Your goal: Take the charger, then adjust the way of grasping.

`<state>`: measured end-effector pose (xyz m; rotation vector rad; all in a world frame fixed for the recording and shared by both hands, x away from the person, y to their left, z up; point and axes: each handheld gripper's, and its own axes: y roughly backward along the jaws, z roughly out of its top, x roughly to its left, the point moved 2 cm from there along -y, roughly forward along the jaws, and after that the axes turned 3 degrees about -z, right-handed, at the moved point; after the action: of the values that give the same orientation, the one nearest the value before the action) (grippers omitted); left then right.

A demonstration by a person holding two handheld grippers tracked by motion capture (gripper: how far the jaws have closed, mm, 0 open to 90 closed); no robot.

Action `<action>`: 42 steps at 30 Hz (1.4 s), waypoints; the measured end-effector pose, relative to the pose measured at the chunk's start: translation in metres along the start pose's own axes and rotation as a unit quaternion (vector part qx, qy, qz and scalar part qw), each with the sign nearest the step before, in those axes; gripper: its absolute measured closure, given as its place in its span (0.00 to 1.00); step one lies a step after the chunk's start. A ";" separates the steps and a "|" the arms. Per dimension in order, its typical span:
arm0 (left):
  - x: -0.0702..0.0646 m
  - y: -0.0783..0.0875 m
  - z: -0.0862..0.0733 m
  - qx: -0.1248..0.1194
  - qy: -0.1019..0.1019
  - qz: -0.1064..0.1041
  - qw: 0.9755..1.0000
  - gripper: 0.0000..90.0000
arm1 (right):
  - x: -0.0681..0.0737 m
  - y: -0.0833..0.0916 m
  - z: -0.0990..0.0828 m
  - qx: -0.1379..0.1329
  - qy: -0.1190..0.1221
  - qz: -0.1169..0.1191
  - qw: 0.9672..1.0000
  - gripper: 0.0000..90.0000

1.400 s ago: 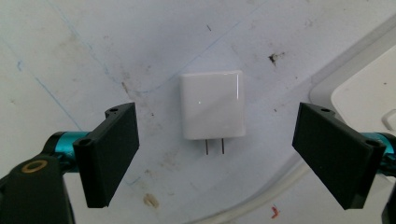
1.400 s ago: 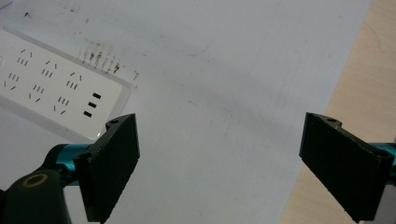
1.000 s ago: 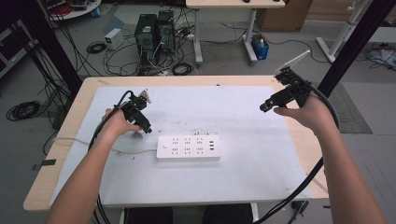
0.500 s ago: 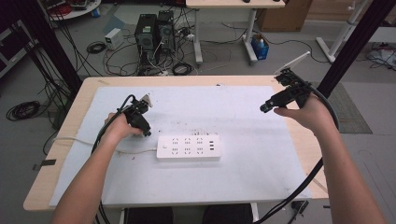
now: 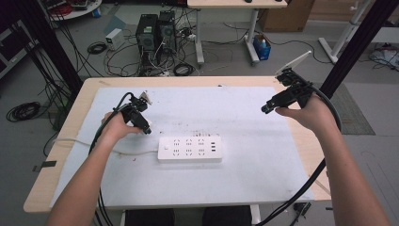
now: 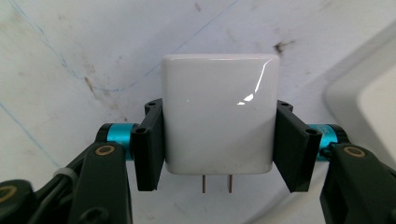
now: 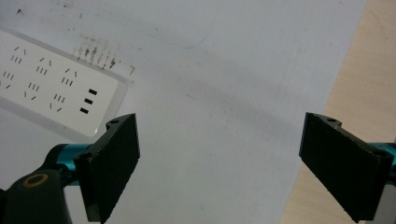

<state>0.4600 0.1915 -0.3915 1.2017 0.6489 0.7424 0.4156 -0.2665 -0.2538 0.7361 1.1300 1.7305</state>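
Above white mat (image 6: 70, 42), left gripper (image 6: 219, 140) fingers (image 6: 149, 144) clamp charger (image 6: 217, 114).

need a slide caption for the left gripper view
Left tongs shut on a glossy white square plug adapter, two metal prongs facing the camera, above the white mat.
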 end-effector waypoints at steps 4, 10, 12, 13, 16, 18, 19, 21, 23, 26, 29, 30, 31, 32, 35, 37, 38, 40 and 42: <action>-0.008 0.030 0.004 -0.025 -0.011 -0.008 1.000 0.47 | 0.003 0.005 0.004 0.006 -0.008 -0.001 1.000 0.13; -0.025 0.063 0.011 -0.025 -0.042 -0.005 0.999 0.47 | 0.008 0.006 0.009 0.015 -0.004 0.010 1.000 0.17; -0.030 0.069 0.014 -0.022 -0.051 0.001 0.998 0.47 | 0.010 0.005 0.010 0.019 -0.003 0.012 1.000 0.17; -0.032 0.072 0.014 -0.022 -0.054 0.001 0.998 0.47 | 0.011 0.005 0.011 0.022 -0.002 0.011 1.000 0.17; -0.042 0.080 0.016 -0.038 -0.072 -0.008 0.997 0.47 | 0.013 0.008 0.012 0.023 -0.004 0.018 1.000 0.17; -0.052 0.084 0.017 -0.058 -0.097 -0.024 0.993 0.47 | 0.016 0.012 0.013 0.018 -0.013 0.035 0.999 0.18; -0.058 0.086 0.018 -0.066 -0.108 -0.030 0.991 0.47 | 0.017 0.013 0.013 0.018 -0.014 0.043 0.999 0.18; -0.074 0.090 0.022 -0.094 -0.141 -0.049 0.984 0.47 | 0.022 0.016 0.014 0.021 -0.017 0.061 0.998 0.18; -0.088 0.093 0.026 -0.114 -0.175 -0.059 0.976 0.47 | 0.031 0.021 0.016 0.019 -0.026 0.097 0.995 0.19; -0.110 0.097 0.033 -0.143 -0.218 -0.076 0.962 0.47 | 0.036 0.023 0.017 0.016 -0.031 0.110 0.993 0.20; -0.129 0.098 0.042 -0.169 -0.251 -0.097 0.948 0.47 | 0.047 0.024 0.018 0.013 -0.047 0.151 0.987 0.20; -0.136 0.098 0.044 -0.175 -0.262 -0.100 0.944 0.47 | 0.050 0.024 0.018 0.010 -0.056 0.163 0.985 0.20; -0.140 0.097 0.047 -0.180 -0.273 -0.103 0.940 0.47 | 0.053 0.023 0.017 0.010 -0.059 0.172 0.983 0.20; -0.147 0.096 0.050 -0.185 -0.280 -0.113 0.935 0.47 | 0.056 0.022 0.017 0.010 -0.060 0.179 0.982 0.20; -0.162 0.093 0.057 -0.198 -0.306 -0.112 0.924 0.47 | 0.066 0.019 0.015 0.011 -0.068 0.205 0.976 0.21; -0.172 0.091 0.060 -0.205 -0.316 -0.122 0.918 0.47 | 0.073 0.017 0.016 0.011 -0.073 0.225 0.972 0.21; -0.177 0.090 0.063 -0.205 -0.321 -0.129 0.916 0.47 | 0.075 0.016 0.016 0.013 -0.075 0.230 0.970 0.24; -0.185 0.090 0.067 -0.215 -0.327 -0.130 0.911 0.47 | 0.080 0.013 0.018 0.010 -0.080 0.242 0.967 0.25; -0.190 0.090 0.069 -0.220 -0.331 -0.142 0.907 0.47 | 0.084 0.010 0.018 0.014 -0.081 0.254 0.964 0.25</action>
<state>0.3848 0.0177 -0.2776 0.8333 0.0685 0.1799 0.3931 -0.1845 -0.2374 1.2448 0.9018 2.0267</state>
